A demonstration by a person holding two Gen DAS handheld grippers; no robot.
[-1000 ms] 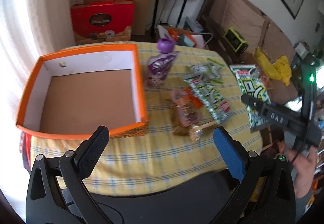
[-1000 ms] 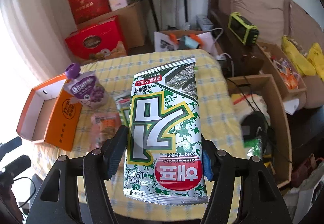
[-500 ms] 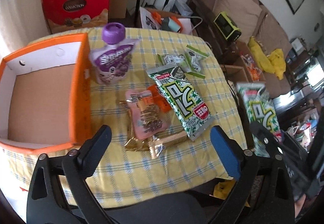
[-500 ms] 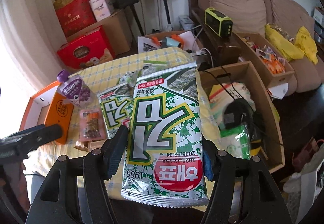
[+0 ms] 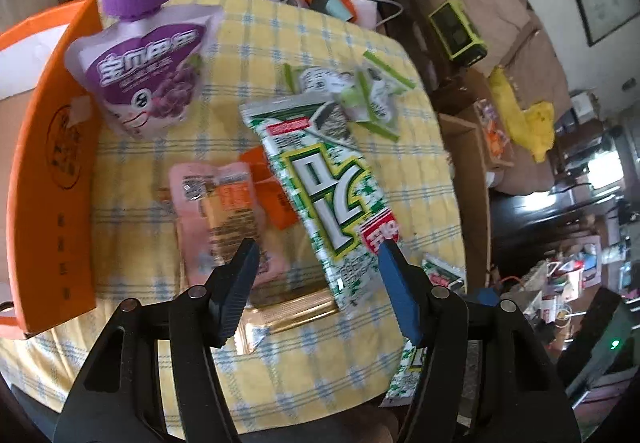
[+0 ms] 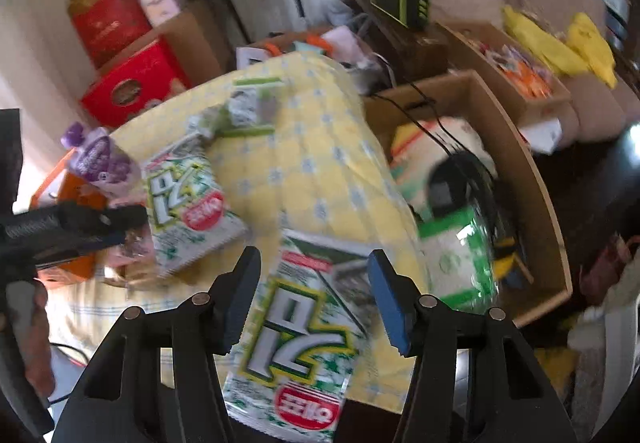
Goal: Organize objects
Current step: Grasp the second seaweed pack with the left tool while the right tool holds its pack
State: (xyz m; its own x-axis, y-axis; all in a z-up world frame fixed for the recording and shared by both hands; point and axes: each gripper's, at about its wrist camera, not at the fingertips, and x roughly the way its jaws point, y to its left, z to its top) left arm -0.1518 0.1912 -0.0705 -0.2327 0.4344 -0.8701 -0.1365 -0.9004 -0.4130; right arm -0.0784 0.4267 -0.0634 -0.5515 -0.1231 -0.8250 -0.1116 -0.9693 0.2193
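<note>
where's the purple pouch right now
In the left wrist view the purple pouch lies upper left on the yellow checked cloth, against the orange box, left of the seaweed packet.

The right wrist view is smeared with motion blur; print on the seaweed packet (image 6: 304,343) at 6 o'clock is unreadable, its lower end cut off. In the left wrist view, the orange box (image 5: 52,171) at 9 o'clock runs off the edge, and a gold wrapper (image 5: 288,313) lies partly under other packets.
</note>
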